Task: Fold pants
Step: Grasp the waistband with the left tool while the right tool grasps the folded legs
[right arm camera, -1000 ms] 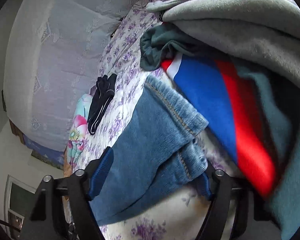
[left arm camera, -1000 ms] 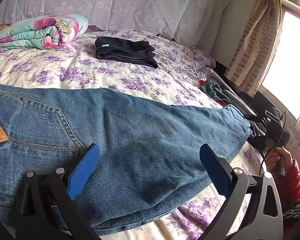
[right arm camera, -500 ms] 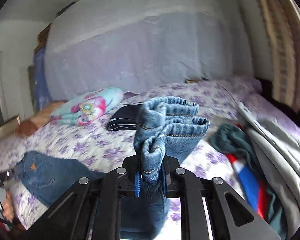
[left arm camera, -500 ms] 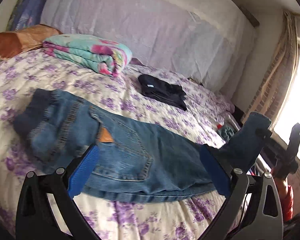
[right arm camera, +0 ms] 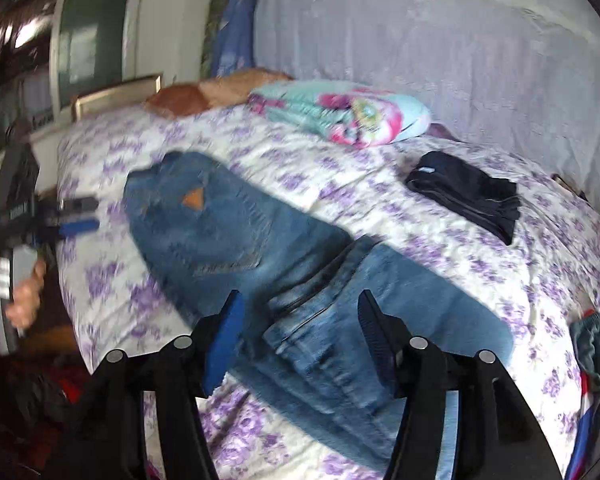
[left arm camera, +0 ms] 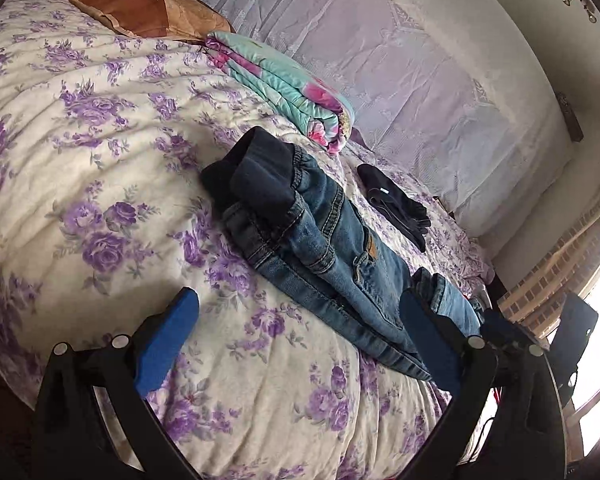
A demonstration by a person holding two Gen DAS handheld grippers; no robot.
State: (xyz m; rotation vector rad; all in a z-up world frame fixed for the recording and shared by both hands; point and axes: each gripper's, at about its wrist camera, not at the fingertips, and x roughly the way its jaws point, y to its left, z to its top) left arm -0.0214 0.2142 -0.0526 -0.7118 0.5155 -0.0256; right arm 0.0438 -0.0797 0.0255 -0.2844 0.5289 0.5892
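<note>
Left wrist view: the blue denim pants (left arm camera: 332, 248) lie lengthwise across the bed with the white, purple-flowered cover (left arm camera: 100, 184), their dark navy elastic waistband (left arm camera: 256, 184) bunched up at the near end and the legs running off toward the window side. The left hand-held gripper (left arm camera: 296, 336) hangs above the bed with its 2 blue-padded fingers (left arm camera: 168, 336) spread wide and nothing between them; the pants pass just behind its right finger. Beyond the pants sit a folded teal and pink floral blanket (left arm camera: 292, 92), a brown pillow (left arm camera: 140, 12) and a small pile of folded black clothing (left arm camera: 396, 204), all well apart from the denim.

In the right wrist view the picture is motion-blurred. The pants (right arm camera: 284, 264) show a back pocket with an orange triangular patch (right arm camera: 193, 200), and the leg ends appear to be folded back on top of the legs, forming a doubled layer near the camera. The right hand-held gripper (right arm camera: 300, 344) is released, its 2 fingers standing apart over that folded cuff end without pinching the cloth. At the far left edge the left hand-held gripper (right arm camera: 78, 216) shows beside the waistband end, held by the person's left hand (right arm camera: 24, 292). The black clothing (right arm camera: 468, 196) and the floral blanket (right arm camera: 340, 112) lie farther up the bed, and a heap of teal, red and blue garments (right arm camera: 592, 356) sits at the right edge.
</note>
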